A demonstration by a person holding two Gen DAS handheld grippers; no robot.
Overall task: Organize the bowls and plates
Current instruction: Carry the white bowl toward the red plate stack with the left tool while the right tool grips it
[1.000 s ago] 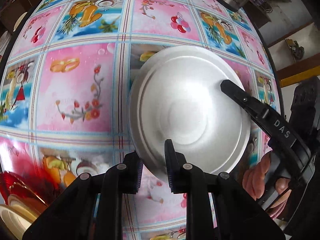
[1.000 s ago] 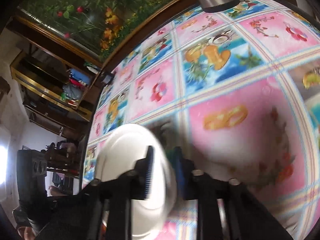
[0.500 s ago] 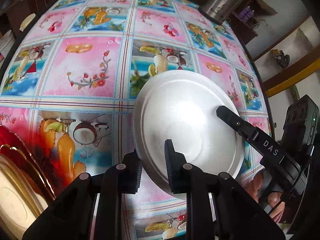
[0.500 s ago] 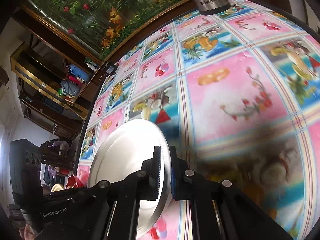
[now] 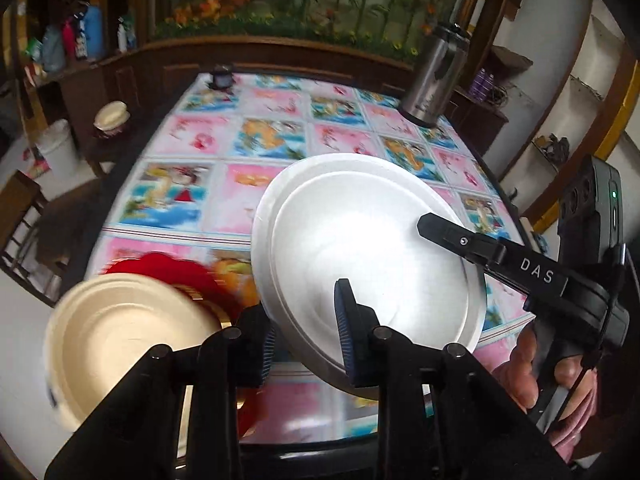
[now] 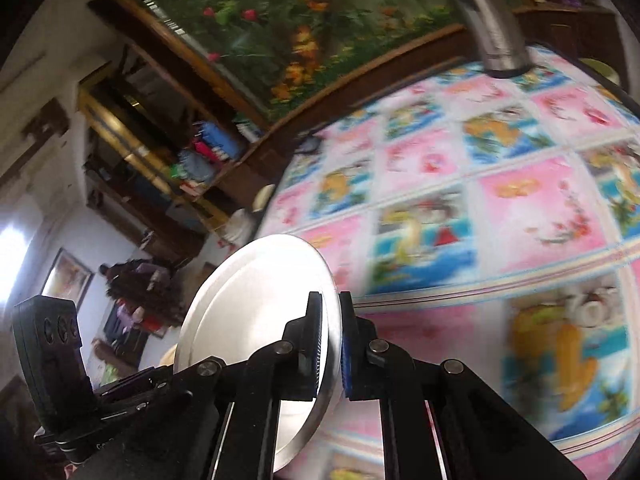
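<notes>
A white plate (image 5: 372, 248) hangs tilted above the tablecloth, held at two sides. My left gripper (image 5: 302, 306) has the plate's near rim between its pads; its jaws are starting to open. My right gripper (image 6: 331, 300) is shut on the opposite rim of the white plate (image 6: 248, 304); one of its fingers (image 5: 460, 240) lies across the plate's top in the left wrist view. A cream plate (image 5: 132, 340) sits on a red plate (image 5: 168, 276) at the table's near left, below and left of the held plate.
A colourful patterned tablecloth (image 5: 280, 140) covers the table. A steel flask (image 5: 436, 80) stands at the far right, a small dark object (image 5: 222, 76) at the far end. A wooden chair (image 5: 20, 224) and a white bucket (image 5: 60, 152) stand left of the table. A hand (image 5: 532, 368) grips the right tool.
Both grippers have raised the white plate off the tablecloth and carried it toward the near left. The cream and red plates have come fully into the left wrist view.
</notes>
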